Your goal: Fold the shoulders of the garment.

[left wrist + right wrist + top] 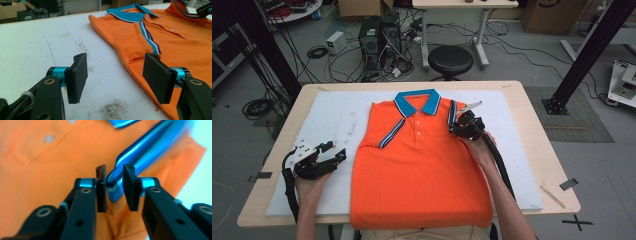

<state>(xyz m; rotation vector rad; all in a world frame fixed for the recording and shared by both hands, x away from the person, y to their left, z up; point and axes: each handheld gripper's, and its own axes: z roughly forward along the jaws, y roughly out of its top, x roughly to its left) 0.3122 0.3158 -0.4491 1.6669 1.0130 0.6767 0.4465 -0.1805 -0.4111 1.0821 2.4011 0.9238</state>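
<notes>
The right tool [114, 190] stands slackened around the striped sleeve cuff [113, 191] of the orange polo shirt [419, 170] mid-table; the cuff could slip and unfold. The left tool [116, 77] waits open near the table's left edge.

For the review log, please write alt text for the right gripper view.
The right tool has its jaws slightly apart around the blue striped sleeve cuff of an orange polo shirt, which lies on a white table cover.
</notes>
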